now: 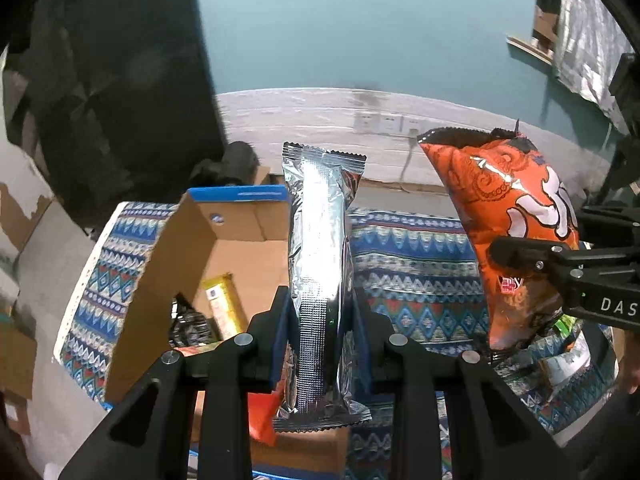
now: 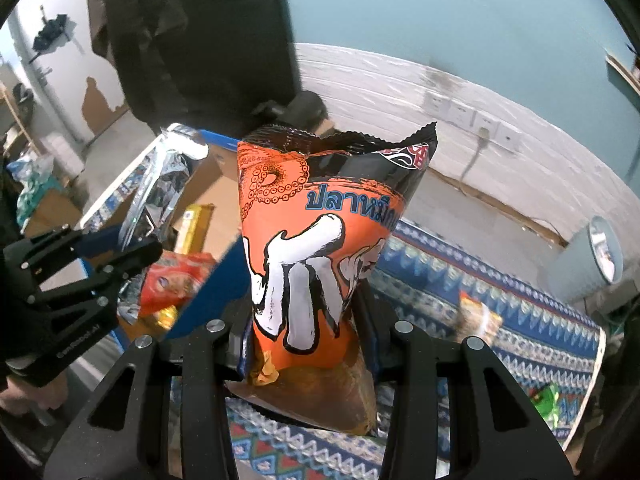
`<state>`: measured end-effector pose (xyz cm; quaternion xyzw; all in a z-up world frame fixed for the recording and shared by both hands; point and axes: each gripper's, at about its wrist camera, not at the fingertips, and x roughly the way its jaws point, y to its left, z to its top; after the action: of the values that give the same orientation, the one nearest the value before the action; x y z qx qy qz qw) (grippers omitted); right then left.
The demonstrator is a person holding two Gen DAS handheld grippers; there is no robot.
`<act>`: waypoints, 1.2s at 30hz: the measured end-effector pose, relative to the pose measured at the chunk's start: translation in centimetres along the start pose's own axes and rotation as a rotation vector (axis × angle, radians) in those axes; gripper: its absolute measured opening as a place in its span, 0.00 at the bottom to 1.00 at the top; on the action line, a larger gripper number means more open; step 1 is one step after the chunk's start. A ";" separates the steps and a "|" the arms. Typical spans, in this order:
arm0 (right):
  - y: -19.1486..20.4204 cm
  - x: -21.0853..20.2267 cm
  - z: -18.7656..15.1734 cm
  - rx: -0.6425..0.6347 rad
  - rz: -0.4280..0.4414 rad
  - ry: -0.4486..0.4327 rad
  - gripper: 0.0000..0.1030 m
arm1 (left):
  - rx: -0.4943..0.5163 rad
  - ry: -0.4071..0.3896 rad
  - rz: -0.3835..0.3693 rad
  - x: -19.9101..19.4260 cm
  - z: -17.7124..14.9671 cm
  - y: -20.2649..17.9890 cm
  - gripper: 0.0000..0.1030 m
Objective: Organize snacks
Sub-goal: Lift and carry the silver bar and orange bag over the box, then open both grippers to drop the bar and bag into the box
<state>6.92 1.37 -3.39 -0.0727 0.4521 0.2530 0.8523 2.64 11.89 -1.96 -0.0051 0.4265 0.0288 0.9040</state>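
My left gripper (image 1: 320, 320) is shut on a long silver foil snack packet (image 1: 320, 248), held upright above the open cardboard box (image 1: 240, 256). My right gripper (image 2: 304, 332) is shut on an orange and black snack bag with Thai lettering (image 2: 316, 248), held upright above the patterned cloth. In the left wrist view the orange bag (image 1: 512, 208) and the right gripper (image 1: 520, 256) are at the right. In the right wrist view the left gripper (image 2: 120, 256) with the silver packet (image 2: 160, 184) is at the left, over the box (image 2: 216, 200).
The box holds a yellow packet (image 1: 222, 304) and a red-orange packet (image 2: 176, 280). A blue patterned cloth (image 1: 416, 272) covers the table. Loose snacks lie on the cloth at the right: an orange packet (image 2: 478, 316) and a green one (image 2: 548, 398). A white wall stands behind.
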 end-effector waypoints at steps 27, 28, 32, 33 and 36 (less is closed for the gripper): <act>10.6 8.7 6.0 -0.114 0.108 0.095 0.41 | -0.167 0.067 0.127 1.8 -1.8 10.3 0.29; 10.9 9.1 6.0 -0.115 0.111 0.100 0.41 | -0.170 0.076 0.129 1.9 -1.8 10.4 0.29; 11.4 9.4 6.0 -0.116 0.101 0.094 0.63 | -0.178 0.082 0.143 1.8 -2.0 10.8 0.49; 11.5 9.2 6.0 -0.114 0.093 0.083 0.68 | -0.183 0.077 0.152 1.6 -2.0 10.9 0.58; 11.2 8.8 6.0 -0.104 0.086 0.071 0.69 | -0.191 0.059 0.155 1.1 -1.9 10.9 0.62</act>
<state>9.87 16.30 -5.78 -0.1064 0.4712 0.3098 0.8190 1.30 22.75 -3.86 -0.0592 0.4474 0.1392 0.8814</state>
